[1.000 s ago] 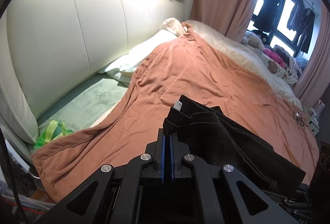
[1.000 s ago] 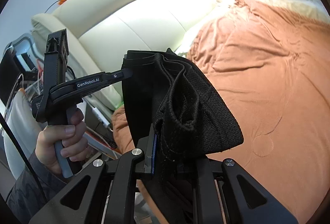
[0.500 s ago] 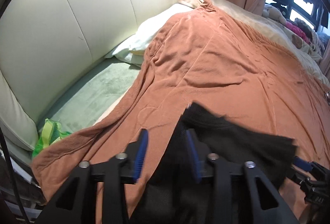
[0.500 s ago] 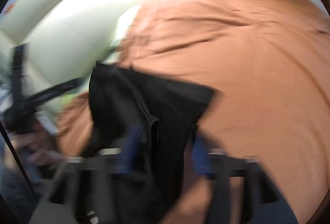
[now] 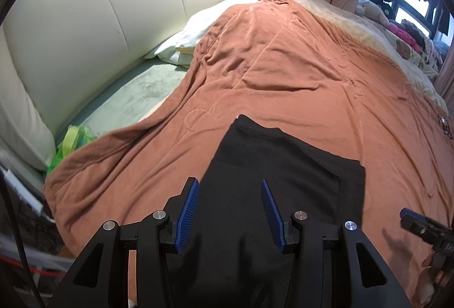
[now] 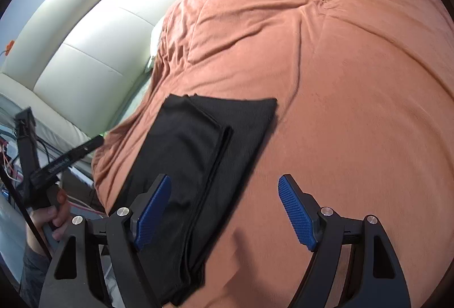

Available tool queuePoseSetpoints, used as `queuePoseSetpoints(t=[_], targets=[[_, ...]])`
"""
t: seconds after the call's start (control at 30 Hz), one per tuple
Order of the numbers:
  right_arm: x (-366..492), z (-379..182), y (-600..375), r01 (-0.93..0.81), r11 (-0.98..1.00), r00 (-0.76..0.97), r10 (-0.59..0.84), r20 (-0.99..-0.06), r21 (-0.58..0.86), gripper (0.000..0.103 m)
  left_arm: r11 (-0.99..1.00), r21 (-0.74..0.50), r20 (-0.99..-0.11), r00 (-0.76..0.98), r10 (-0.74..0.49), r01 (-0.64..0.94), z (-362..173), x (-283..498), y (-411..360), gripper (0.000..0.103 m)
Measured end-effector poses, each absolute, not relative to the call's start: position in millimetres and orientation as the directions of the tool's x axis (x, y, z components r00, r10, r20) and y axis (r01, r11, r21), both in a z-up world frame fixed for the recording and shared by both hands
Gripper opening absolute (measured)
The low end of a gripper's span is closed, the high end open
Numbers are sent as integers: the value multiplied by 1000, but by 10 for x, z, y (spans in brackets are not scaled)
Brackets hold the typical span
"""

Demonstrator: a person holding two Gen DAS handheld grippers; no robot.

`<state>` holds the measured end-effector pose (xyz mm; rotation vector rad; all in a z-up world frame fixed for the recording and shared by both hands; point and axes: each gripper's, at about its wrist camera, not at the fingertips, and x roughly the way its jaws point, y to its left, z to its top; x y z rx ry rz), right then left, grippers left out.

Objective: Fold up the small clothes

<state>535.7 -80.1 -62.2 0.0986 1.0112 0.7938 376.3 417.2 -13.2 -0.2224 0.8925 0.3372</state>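
A folded black garment [image 5: 283, 174] lay flat on the rust-orange blanket [image 5: 298, 75] that covered the bed, its mesh-like fabric stacked in several layers with the folded edges showing along one side in the right wrist view [image 6: 204, 154]. What kind of clothing it was could not be told from the folded shape.

The left gripper [image 5: 229, 211] hung over the near end of the garment with its blue-padded jaws apart, the cloth visible between them but neither pad pressing on it; those jaws had just been opening. The right gripper [image 6: 227, 211] stood wider still, its left pad over the garment's edge and its right pad over bare blanket, gripping nothing; its jaws had likewise just been opening.

In the right wrist view a hand [image 6: 54, 220] held the handle of the left gripper at the lower left. Behind the blanket stood a cream padded headboard [image 5: 93, 24], with a white pillow [image 5: 204, 30] tucked against it and a green bag [image 5: 71, 146] on the pale green sheet [image 5: 133, 98] beside the blanket's edge.
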Motion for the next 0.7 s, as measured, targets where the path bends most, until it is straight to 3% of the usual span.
queuePoseSetpoints(t=[0.1,0.23,0.33,0.53,0.7], targets=[[5210,-514,-913,-564,710,283,646,-709,422,77,920,-88,-792,587,168,-381,-43,3562,4022,51],[4961,-379,-1023,-597,711,308,632,-711,372,77,927,-96,-780,606,157,-363,54,3338,3792,66],[4765,-255,-1102,-605,735,359,595,-720,306,77,921,-129,-772,620,140,-368,133,3156,3662,70],[4580,-56,-1489,-608,744,408,592,-695,277,103,922,-111,-756,634,163,-370,352,2916,3387,99],[4392,53,-1801,-619,727,390,613,-688,297,103,925,-146,-724,675,142,-351,563,2747,3158,102]])
